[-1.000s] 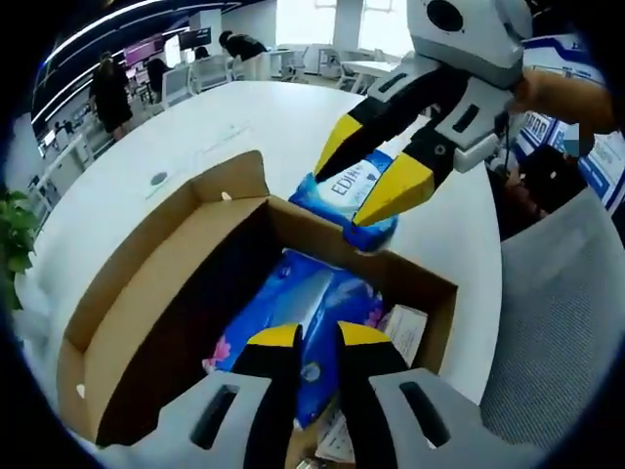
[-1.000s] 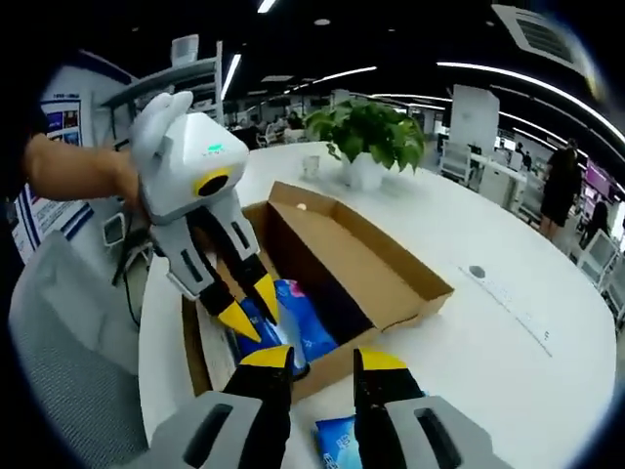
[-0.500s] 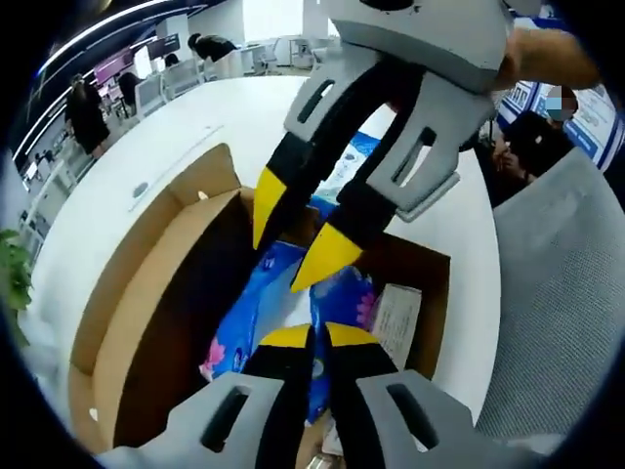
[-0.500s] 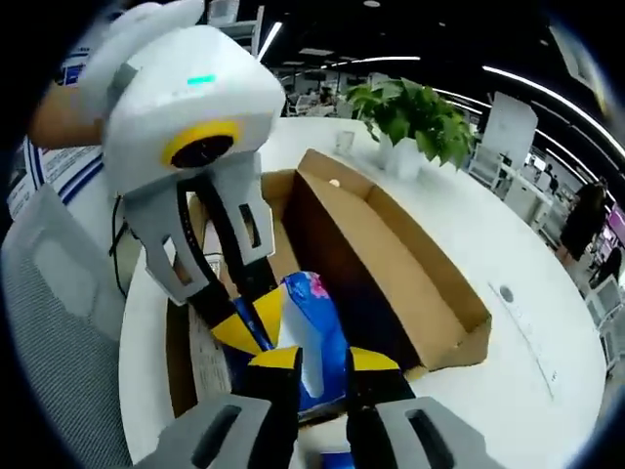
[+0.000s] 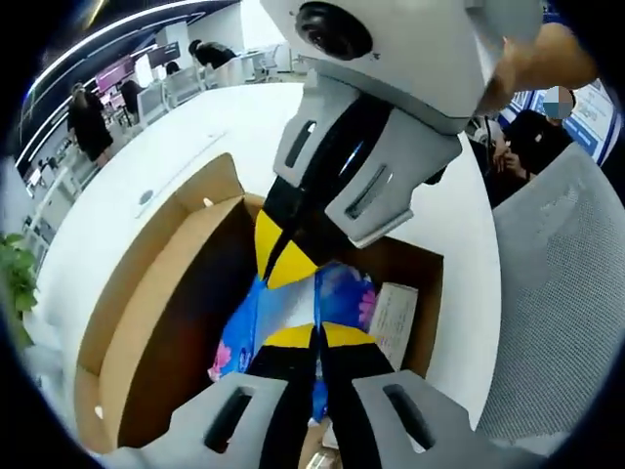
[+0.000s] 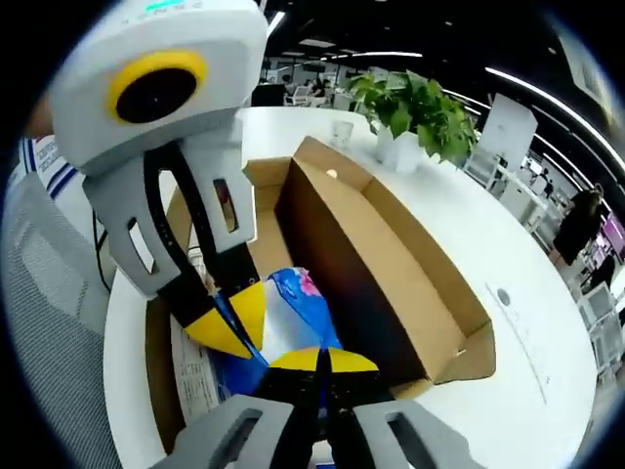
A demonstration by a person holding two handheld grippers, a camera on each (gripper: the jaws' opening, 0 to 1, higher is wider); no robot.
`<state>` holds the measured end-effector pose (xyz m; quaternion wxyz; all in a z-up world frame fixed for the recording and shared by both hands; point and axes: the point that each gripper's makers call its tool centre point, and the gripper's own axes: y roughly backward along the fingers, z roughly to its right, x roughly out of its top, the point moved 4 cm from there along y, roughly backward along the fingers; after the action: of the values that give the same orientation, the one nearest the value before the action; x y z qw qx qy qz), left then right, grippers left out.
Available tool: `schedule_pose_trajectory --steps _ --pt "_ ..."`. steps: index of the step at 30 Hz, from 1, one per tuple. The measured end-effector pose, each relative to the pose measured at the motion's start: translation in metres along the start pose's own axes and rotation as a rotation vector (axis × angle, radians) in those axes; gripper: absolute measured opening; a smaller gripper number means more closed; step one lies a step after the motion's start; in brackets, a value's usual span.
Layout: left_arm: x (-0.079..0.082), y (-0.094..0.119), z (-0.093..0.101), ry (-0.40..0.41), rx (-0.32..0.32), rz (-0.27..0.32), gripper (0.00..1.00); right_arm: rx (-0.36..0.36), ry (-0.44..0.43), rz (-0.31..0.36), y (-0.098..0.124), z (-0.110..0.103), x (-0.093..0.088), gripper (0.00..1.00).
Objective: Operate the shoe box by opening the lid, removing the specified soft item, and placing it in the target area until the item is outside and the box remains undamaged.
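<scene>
Left gripper view first: the left hand-held gripper (image 5: pixel 317 335), yellow tips pressed together, sits low over the open brown cardboard shoe box (image 5: pixel 146 322) on the round white worktop (image 5: pixel 176 137). Whether those tips pinch the blue plastic soft pack (image 5: pixel 249 318) inside, I cannot tell. The right hand-held gripper (image 5: pixel 283 256) dives in from the far side, tips meeting at the pack's top edge, and a white paper leaflet (image 5: pixel 395 318) lies on the right of the box floor. Over to the right gripper view: its own tips are together at the pack's (image 6: pixel 283 318) near edge, apparently clamped on the wrapper for lifting out, while the left hand-held gripper (image 6: pixel 227 327) reaches down beside it. A potted green plant (image 6: pixel 415 112) stands far off.
</scene>
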<state>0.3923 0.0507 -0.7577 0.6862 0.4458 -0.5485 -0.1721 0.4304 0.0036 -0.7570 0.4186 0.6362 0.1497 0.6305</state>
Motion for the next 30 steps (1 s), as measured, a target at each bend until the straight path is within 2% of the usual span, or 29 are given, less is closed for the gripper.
schedule_pose_trajectory --steps 6,20,30 --pt "0.004 0.007 -0.003 0.018 0.019 0.022 0.0 -0.006 0.004 0.022 0.005 0.002 0.007 0.0" --pt "0.021 0.037 -0.01 0.036 0.081 0.096 0.0 -0.022 -0.001 0.1 0.024 0.012 0.038 0.0" --pt "0.045 0.063 -0.009 0.019 0.113 0.147 0.0 -0.037 0.014 0.154 0.048 0.021 0.057 0.0"
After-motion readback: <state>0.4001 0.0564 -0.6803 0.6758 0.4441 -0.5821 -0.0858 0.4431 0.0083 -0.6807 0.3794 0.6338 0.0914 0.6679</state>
